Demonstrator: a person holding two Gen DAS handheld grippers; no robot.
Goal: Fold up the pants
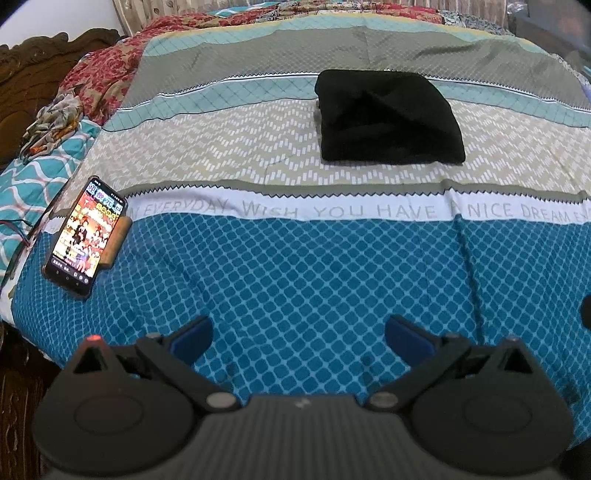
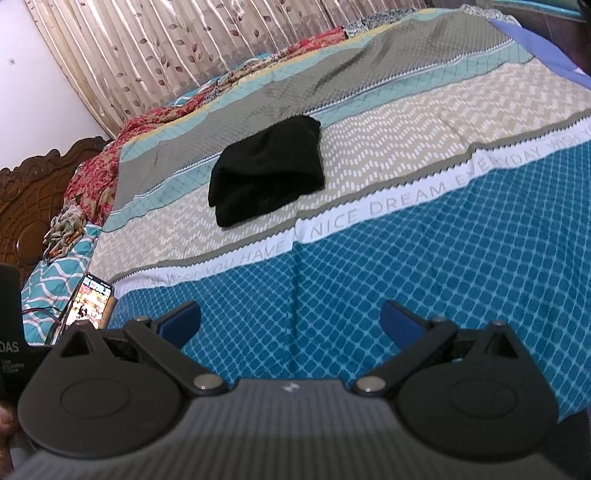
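The left gripper point(image 1: 299, 338) and right gripper point(image 2: 290, 321) both hover with jaws spread wide and empty above the blue diamond-patterned band of the striped quilted bedspread point(image 1: 295, 266), well short of the folded black fabric pants point(image 1: 388, 118) lying on its beige zigzag stripe.

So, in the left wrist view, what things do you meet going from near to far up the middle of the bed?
Left gripper, open → blue checked band → white band with words → black folded pants → grey band → red flowered cloth.
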